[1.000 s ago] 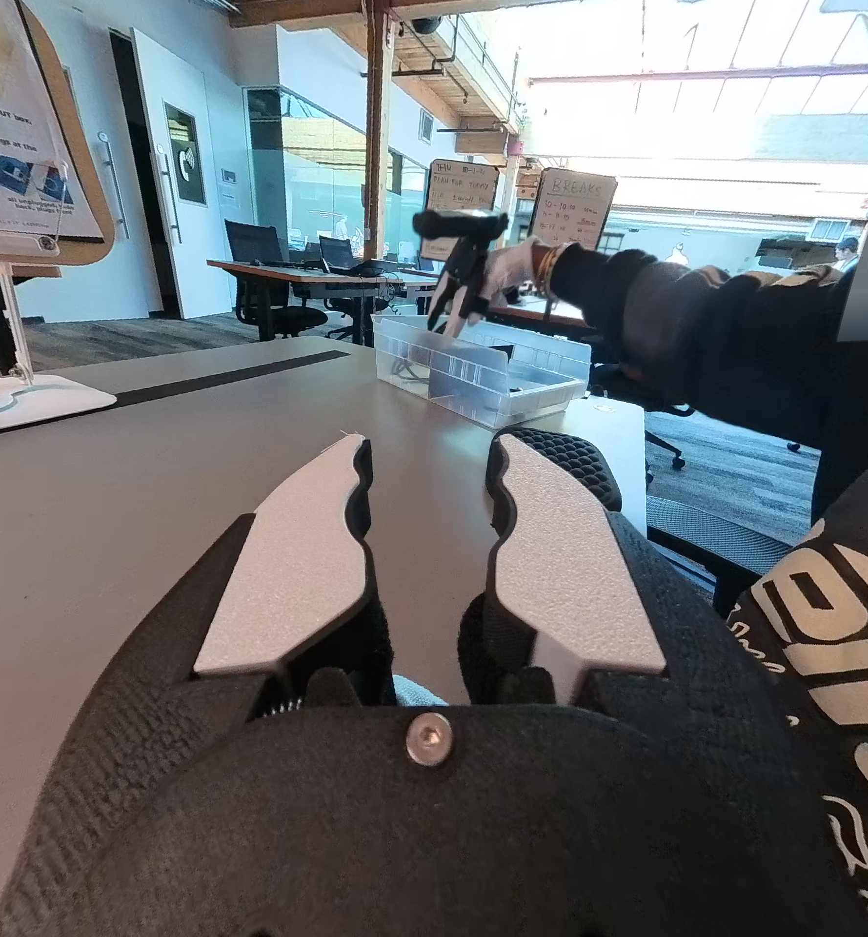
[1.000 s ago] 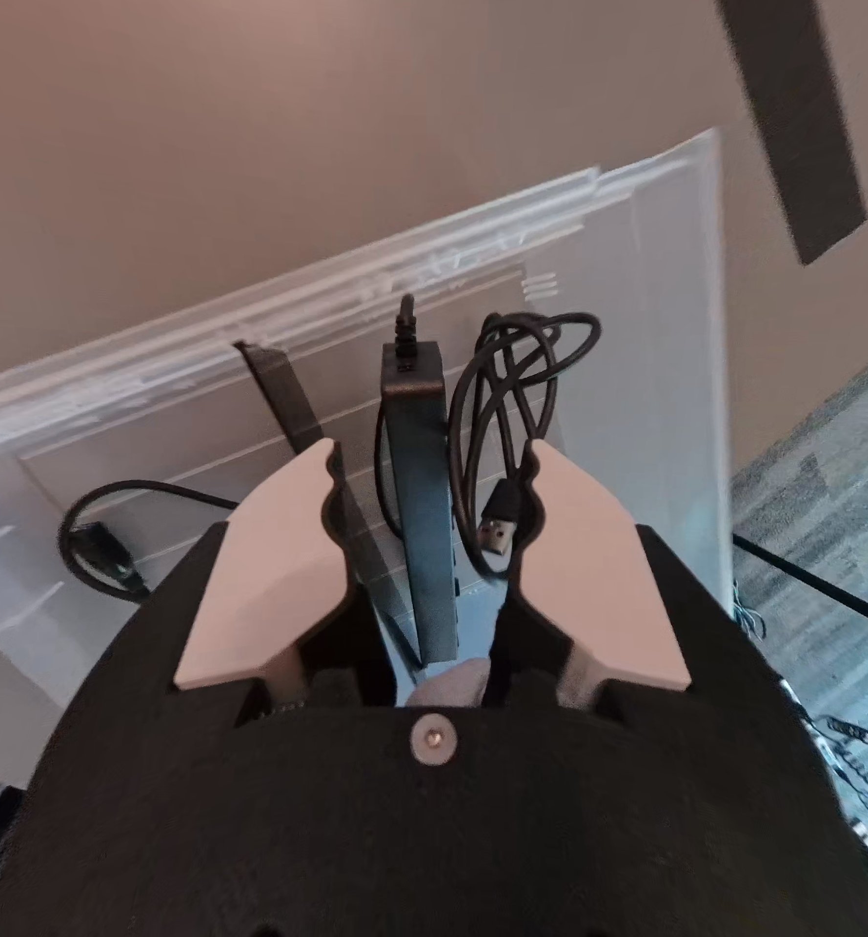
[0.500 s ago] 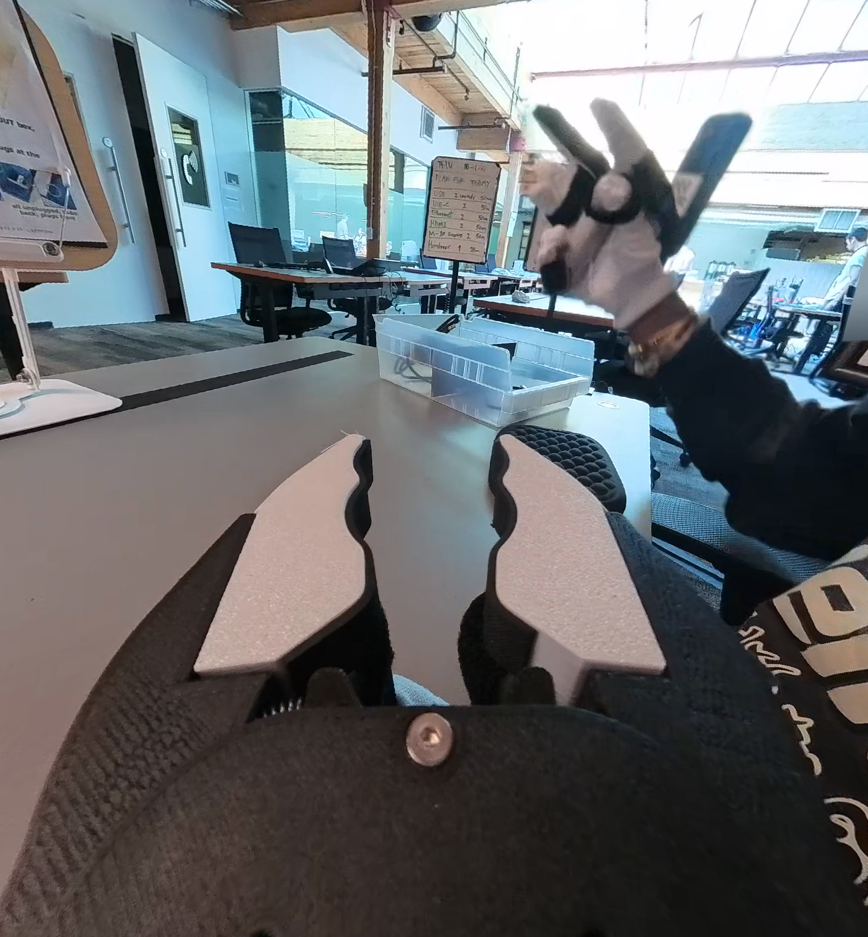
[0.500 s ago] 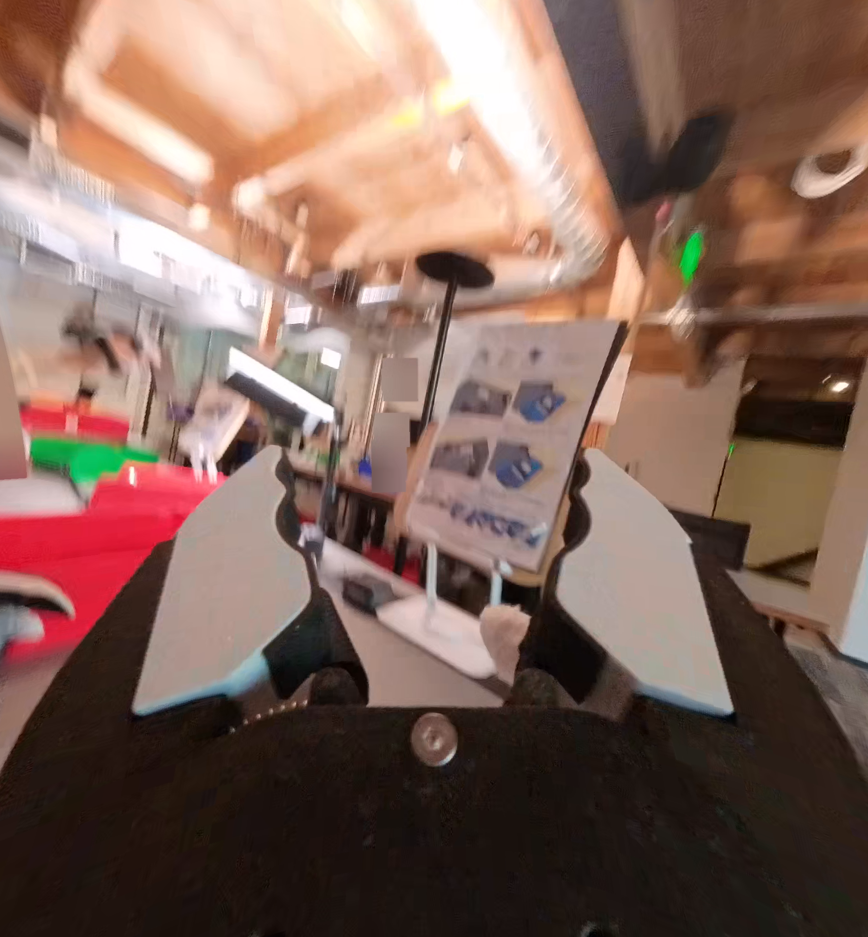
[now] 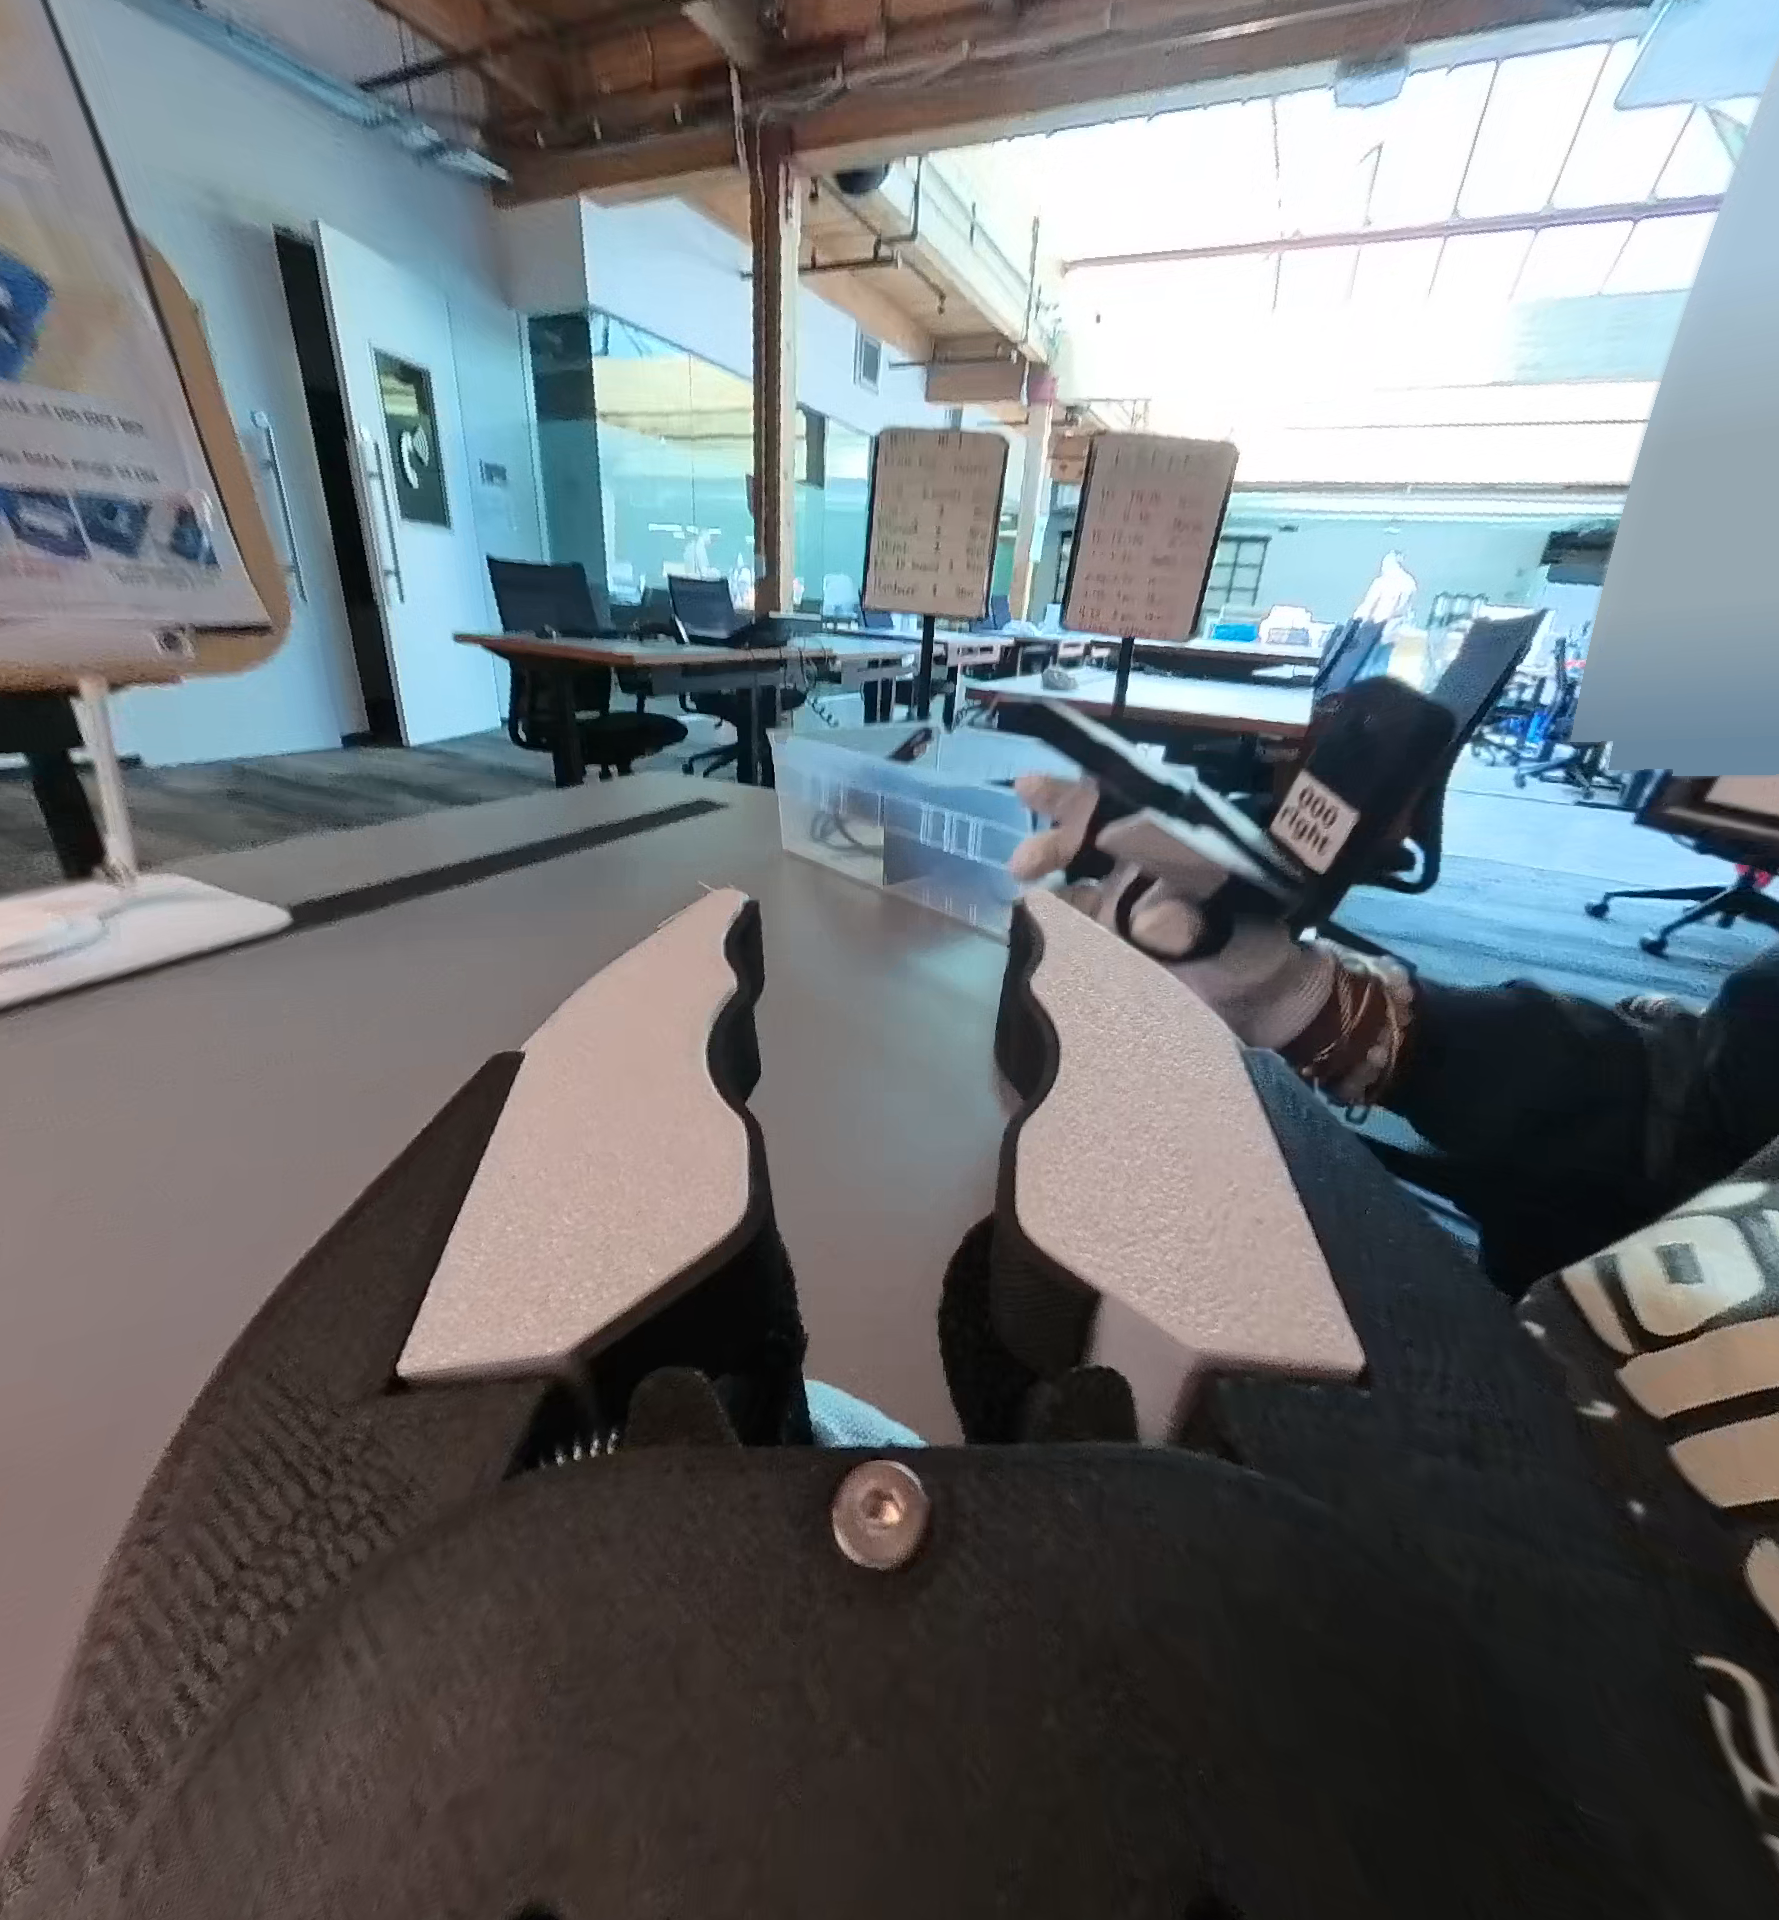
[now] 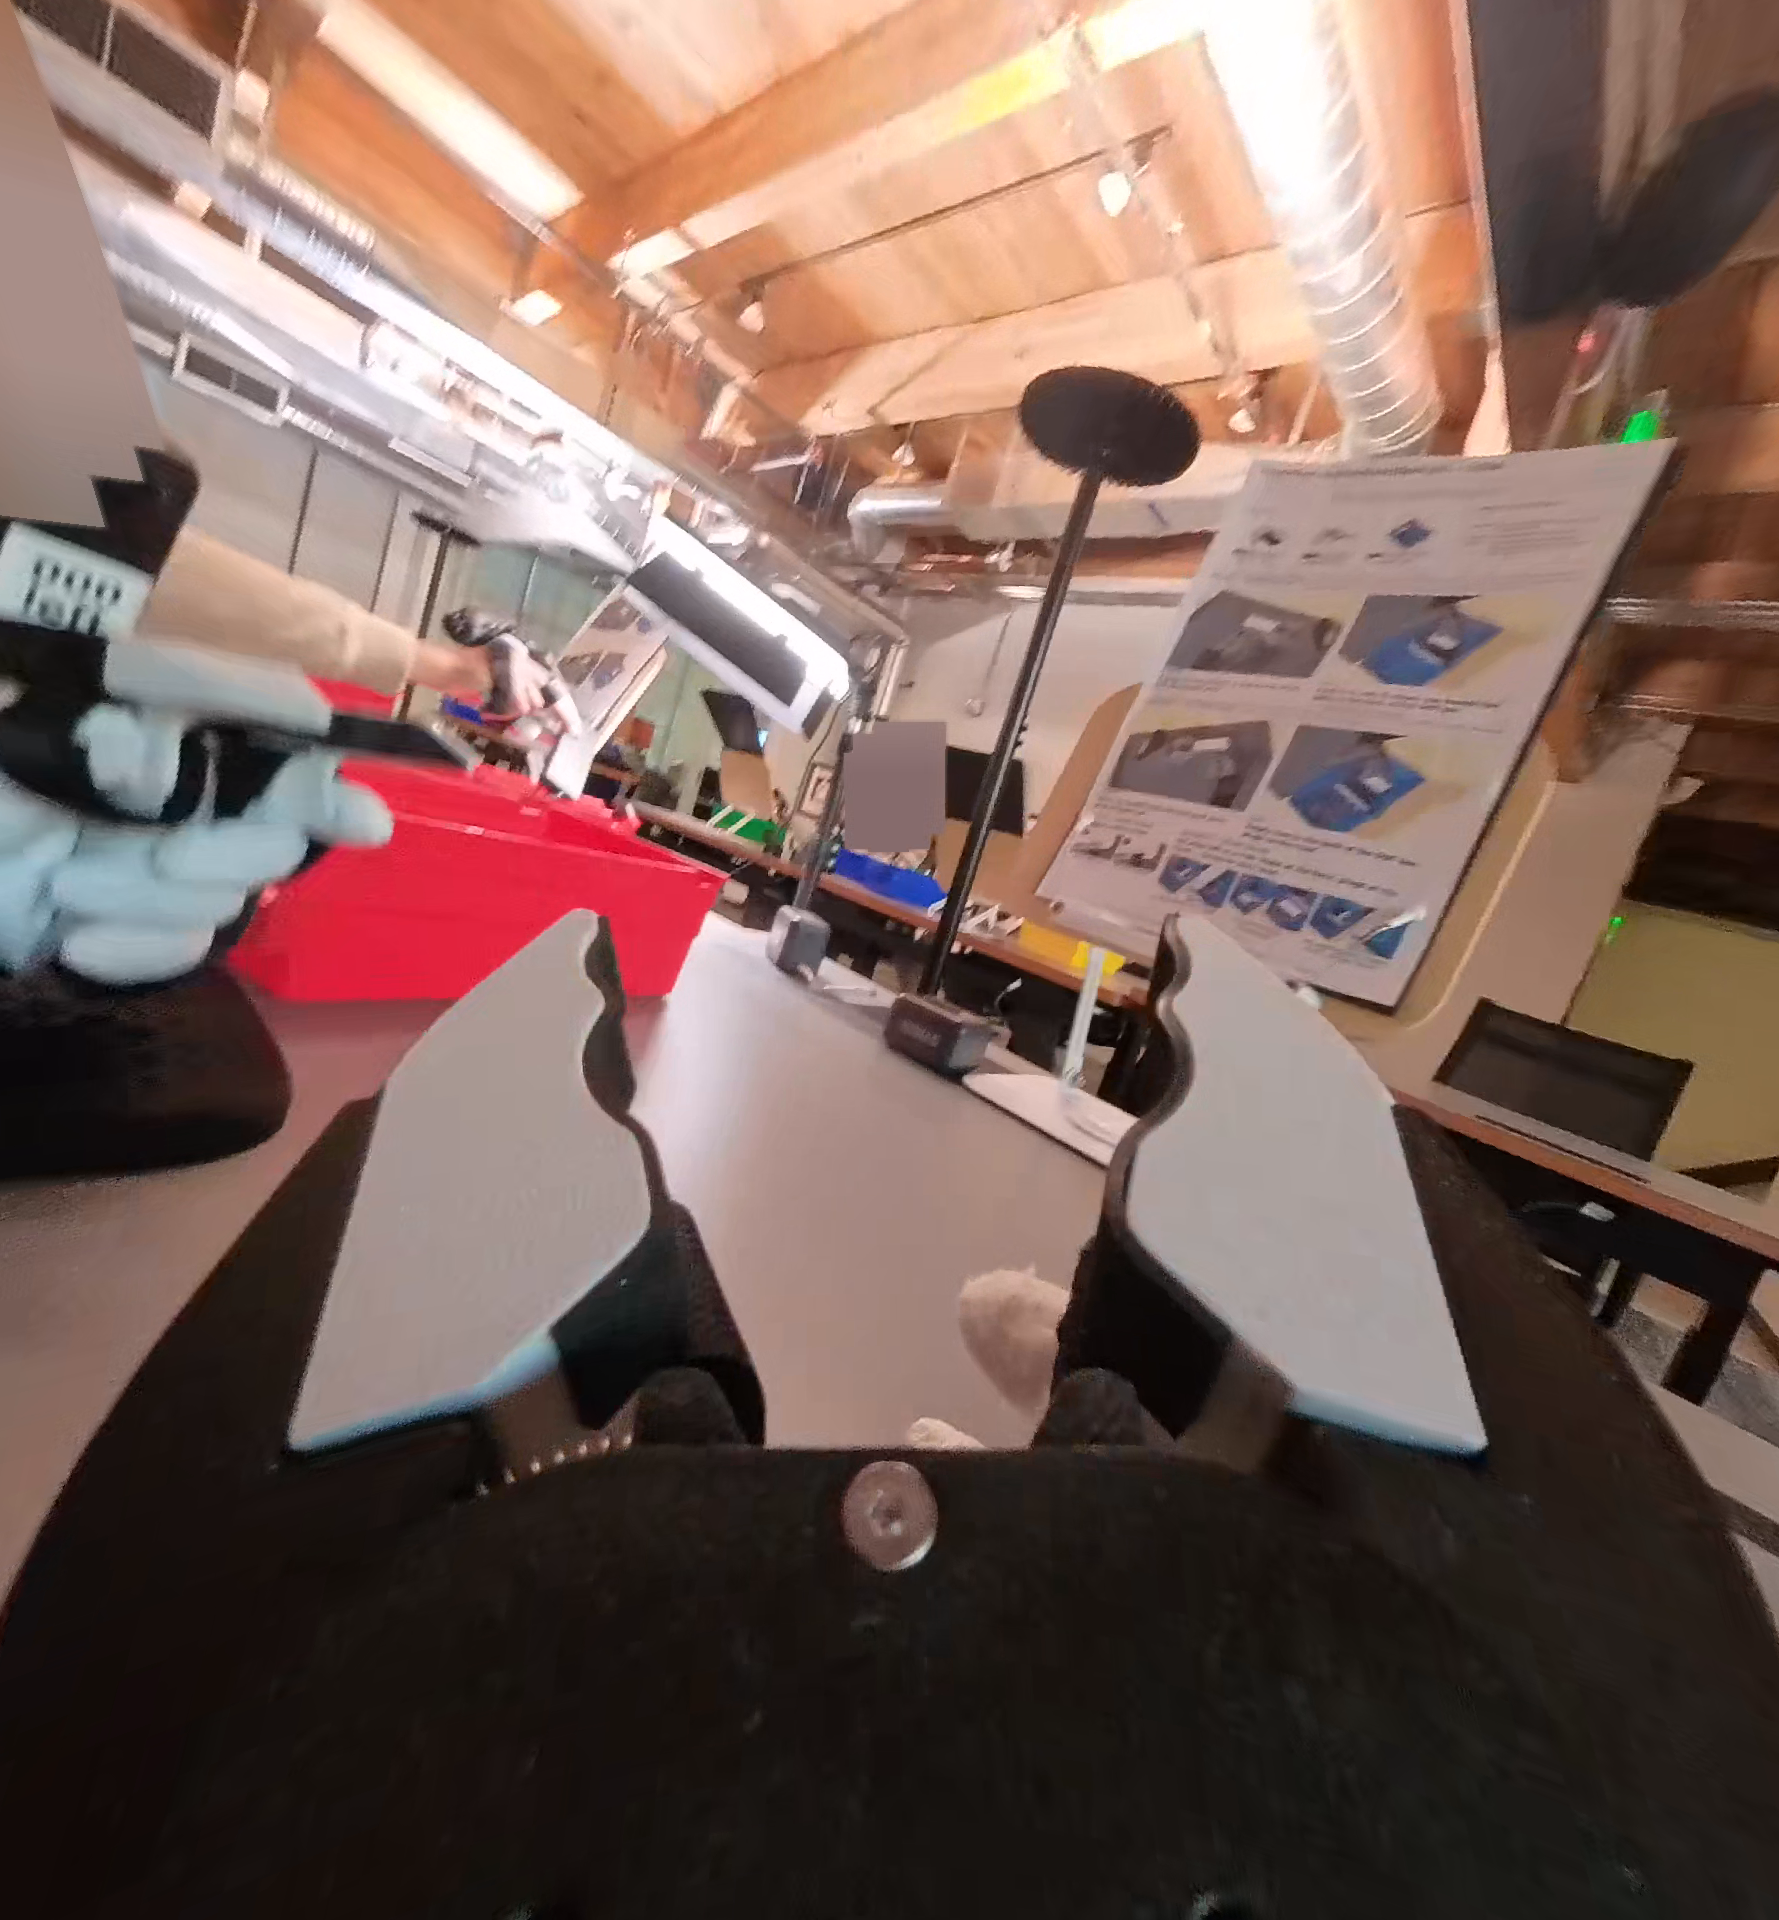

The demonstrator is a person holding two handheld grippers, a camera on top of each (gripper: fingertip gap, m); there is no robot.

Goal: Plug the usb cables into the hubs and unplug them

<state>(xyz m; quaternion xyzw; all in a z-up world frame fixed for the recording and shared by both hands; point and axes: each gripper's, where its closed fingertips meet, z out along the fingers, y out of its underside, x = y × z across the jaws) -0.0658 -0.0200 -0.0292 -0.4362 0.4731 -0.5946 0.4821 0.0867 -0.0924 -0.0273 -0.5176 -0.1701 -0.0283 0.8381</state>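
Right hand-held gripper (image 6: 885, 997) withdrawn from clear bin (image 5: 895, 831), empty.
Both jaws parted; left hand-held gripper (image 5: 880, 966) unmoved short of bin; cables unplugged.

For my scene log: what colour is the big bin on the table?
Red bin; clearest in the right wrist view.

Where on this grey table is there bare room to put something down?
The widest free patch is the grey table between the left hand-held gripper, the white sign base and the clear plastic bin. It is crowded near that bin, where the right hand-held gripper hovers, and beside the red bin.
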